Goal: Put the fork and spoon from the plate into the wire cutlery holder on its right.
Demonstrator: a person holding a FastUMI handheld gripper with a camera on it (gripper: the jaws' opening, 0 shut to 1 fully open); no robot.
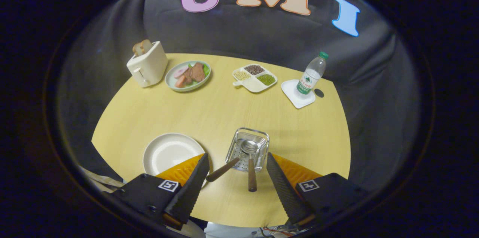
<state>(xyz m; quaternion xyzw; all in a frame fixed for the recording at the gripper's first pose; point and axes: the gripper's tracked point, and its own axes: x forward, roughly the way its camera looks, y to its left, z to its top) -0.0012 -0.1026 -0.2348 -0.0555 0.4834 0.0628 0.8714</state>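
A wire cutlery holder (248, 148) stands on the yellow table just ahead of my fingers. Two wooden-handled utensils stand in it, heads down. One handle (222, 171) leans toward my left finger; the other handle (252, 179) points straight back between the fingers, and a spoon bowl (249, 146) shows inside the holder. To the holder's left sits a white plate (168, 152) with nothing on it. My gripper (238, 163) is open, above the table, its fingers on either side of the handles and touching neither.
Along the far side of the table: a cream toaster (147, 63) with bread in it, a green plate of food (188, 75), a divided white dish (254, 77) of grains, and a water bottle (311, 75) on a white coaster (297, 95).
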